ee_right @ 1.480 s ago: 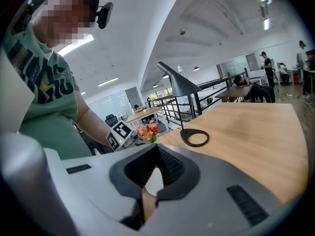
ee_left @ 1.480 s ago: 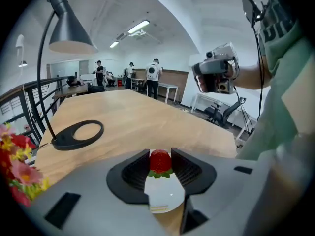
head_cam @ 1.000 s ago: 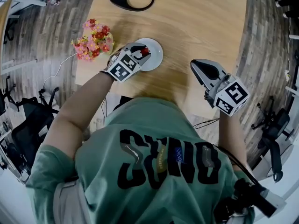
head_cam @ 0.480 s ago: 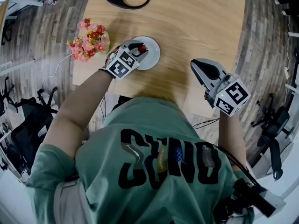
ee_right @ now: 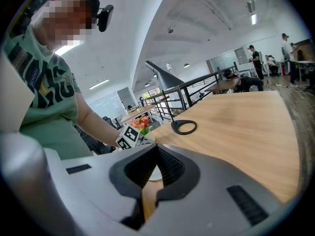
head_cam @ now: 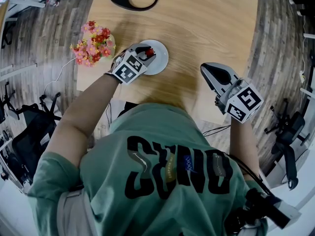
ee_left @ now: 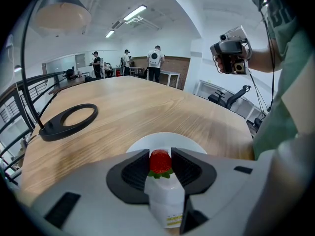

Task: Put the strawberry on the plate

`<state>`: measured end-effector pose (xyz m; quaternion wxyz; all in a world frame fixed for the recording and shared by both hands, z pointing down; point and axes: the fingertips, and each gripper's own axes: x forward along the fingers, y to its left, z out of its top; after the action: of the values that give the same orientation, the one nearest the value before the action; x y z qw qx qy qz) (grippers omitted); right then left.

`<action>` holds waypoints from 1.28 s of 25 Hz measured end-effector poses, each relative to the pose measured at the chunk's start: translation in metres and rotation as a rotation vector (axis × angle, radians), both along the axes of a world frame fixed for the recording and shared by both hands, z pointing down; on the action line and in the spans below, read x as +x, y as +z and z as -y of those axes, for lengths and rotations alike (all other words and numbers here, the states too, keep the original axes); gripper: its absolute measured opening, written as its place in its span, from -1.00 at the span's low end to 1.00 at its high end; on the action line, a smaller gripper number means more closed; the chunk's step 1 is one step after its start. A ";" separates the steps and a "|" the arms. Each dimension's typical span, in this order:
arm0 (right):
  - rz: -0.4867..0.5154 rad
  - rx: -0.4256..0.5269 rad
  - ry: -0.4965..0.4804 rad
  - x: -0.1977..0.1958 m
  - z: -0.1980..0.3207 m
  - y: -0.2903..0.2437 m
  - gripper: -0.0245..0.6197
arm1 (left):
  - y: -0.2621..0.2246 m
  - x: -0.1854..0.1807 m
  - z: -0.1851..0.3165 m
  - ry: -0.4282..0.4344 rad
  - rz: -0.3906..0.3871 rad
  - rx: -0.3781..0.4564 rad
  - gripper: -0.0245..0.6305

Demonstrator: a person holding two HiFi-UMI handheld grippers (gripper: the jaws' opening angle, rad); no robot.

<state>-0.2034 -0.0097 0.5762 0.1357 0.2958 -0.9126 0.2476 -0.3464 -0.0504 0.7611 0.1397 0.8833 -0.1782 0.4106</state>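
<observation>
We look steeply down from the head; the gripper views face each other, sharing the table (head_cam: pixel 206 33) ahead of the left claw (head_cam: pixel 148 54)

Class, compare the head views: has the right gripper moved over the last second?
No. The right gripper stays at the same spot over the table's near right corner.

Bright, even indoor light; ceiling strips (ee_left: pixel 134 13) glow up ahead of left gripper (ee_left: pixel 160 152). Soft shadow on table (ee_left: pixel 123 102) to its right, no hard glare. Heavy fisheye bend everywhere, dark corners in gripper views. Gripper shell nearest lens blurred; bkgd fairly sharp.
</observation>
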 end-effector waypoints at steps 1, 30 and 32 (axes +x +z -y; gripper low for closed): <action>0.000 -0.001 -0.002 0.000 0.000 0.000 -0.90 | 0.001 0.000 0.000 0.003 0.009 -0.005 -0.49; 0.030 0.077 0.051 -0.014 0.019 -0.054 -0.90 | -0.123 -0.006 0.006 -0.112 -0.233 0.029 -0.10; 0.036 0.082 0.059 -0.015 0.019 -0.058 -0.90 | -0.136 -0.017 0.005 -0.129 -0.247 0.051 -0.20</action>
<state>-0.2181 -0.0283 0.5178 0.0995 0.3232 -0.9152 0.2190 -0.3637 -0.0556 0.6252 0.1644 0.9171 -0.2264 0.2841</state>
